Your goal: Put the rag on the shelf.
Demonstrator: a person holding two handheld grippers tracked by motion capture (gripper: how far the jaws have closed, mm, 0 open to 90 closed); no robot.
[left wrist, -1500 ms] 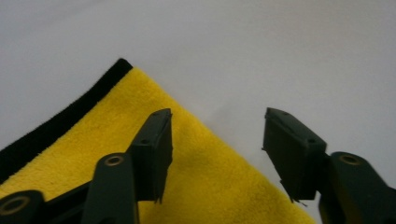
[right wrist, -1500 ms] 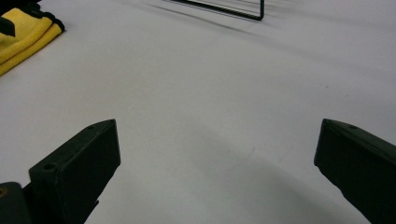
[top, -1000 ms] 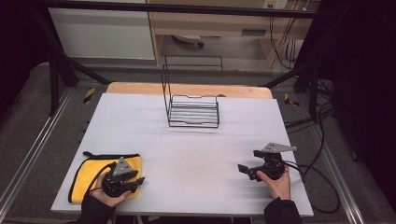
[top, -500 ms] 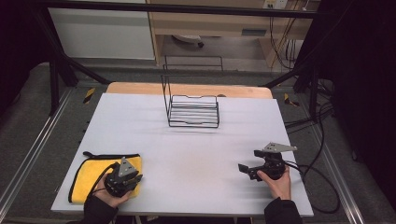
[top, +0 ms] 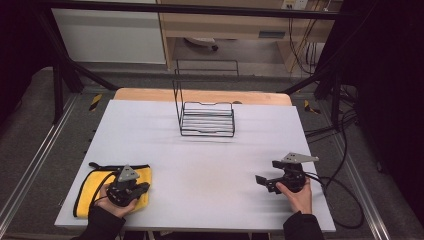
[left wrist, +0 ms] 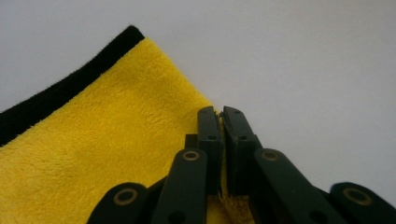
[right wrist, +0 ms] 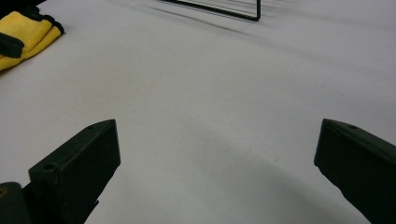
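While the left gripper (left wrist: 222, 114) rests on the folded yellow microfibre cloth with black edging (top: 92, 182), we find its two black jaws drawn together on the cloth's right edge, a sliver of yellow pile pinched between the pads; they have just been closing onto it. We take the black wire rack with a tall back frame (top: 206, 117) as our landmark. The cloth lies flat on the white rectangular table top (top: 210, 165), well apart from the rack, toward the near left corner of the table as the high view shows it. A gloved hand (top: 107, 207) holds the left gripper over the cloth's right half. In the left gripper view the black hem runs along the cloth's far edge, up to a corner

The right gripper (top: 265, 181) sits well apart from the rack on the near right side, held by a bare hand (top: 298, 195). Its jaws stand wide apart with bare table between them. In the right gripper view the rack's base wire lies far ahead and the cloth far off to the left
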